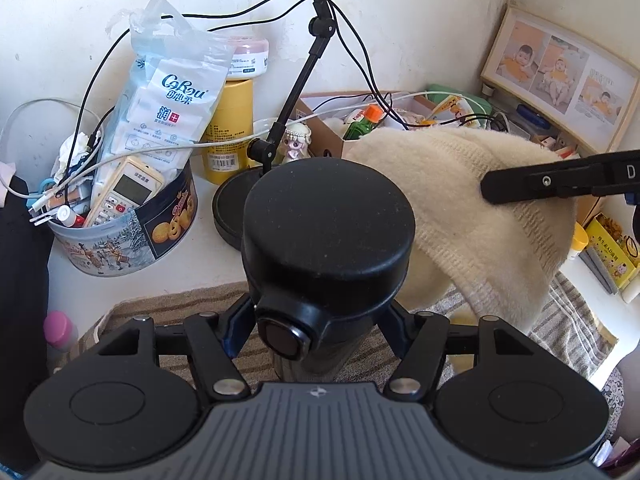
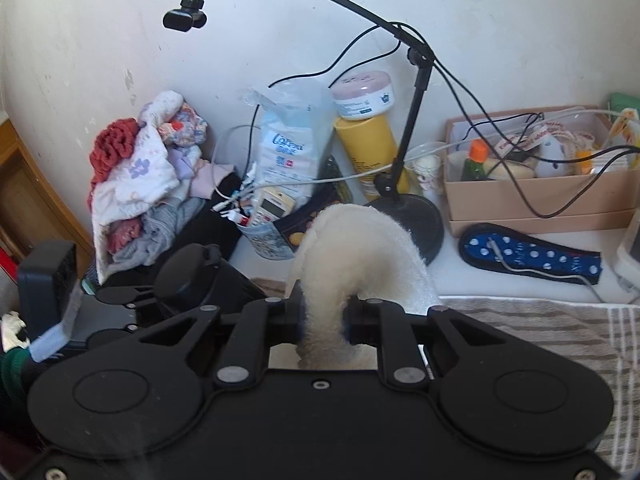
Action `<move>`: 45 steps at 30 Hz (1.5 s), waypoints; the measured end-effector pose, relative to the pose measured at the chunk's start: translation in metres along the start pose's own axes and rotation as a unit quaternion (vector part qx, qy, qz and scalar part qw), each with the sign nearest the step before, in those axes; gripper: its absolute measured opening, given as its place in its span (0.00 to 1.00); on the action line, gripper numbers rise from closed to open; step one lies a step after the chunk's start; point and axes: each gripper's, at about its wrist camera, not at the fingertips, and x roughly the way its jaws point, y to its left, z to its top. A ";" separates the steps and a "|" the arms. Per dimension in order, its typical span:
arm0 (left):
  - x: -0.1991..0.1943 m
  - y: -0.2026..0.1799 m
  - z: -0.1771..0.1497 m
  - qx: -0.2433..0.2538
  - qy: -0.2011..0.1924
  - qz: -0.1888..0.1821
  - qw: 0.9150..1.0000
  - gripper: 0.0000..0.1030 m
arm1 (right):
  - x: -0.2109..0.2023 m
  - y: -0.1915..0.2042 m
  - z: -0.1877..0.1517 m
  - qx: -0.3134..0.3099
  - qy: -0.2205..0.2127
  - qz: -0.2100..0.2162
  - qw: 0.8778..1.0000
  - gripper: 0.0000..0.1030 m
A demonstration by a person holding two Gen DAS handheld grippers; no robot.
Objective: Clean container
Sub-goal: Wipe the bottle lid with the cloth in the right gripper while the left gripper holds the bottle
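Black-lidded flask [image 1: 328, 240] stands on the striped mat, squeezed by the left gripper [image 1: 320, 336]. It looks hard and slippery, so hold its body. The right gripper [image 2: 324, 320] pinches a soft cream cloth [image 2: 352, 248].

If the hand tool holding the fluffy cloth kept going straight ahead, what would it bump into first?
Probably the round black lamp base, just beyond the cream cloth clamped in the right gripper. The cookie tin sits a little to the left. Depth is hard to judge, so this is a best guess.

Black-lidded flask [image 1: 328, 240] upright (lid shut); cream cloth [image 1: 460, 184] draped beside.
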 end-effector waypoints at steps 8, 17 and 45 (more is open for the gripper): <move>-0.001 0.003 0.007 -0.025 -0.011 -0.025 0.999 0.69 | 0.007 0.000 -0.003 0.013 0.001 0.023 1.000 0.15; -0.019 -0.008 0.020 -0.001 -0.044 0.010 0.999 0.70 | 0.004 -0.005 -0.002 0.019 -0.004 0.028 0.999 0.15; -0.033 0.008 0.019 0.113 -0.052 -0.060 0.990 0.61 | 0.055 -0.026 -0.031 0.197 -0.008 0.168 0.966 0.15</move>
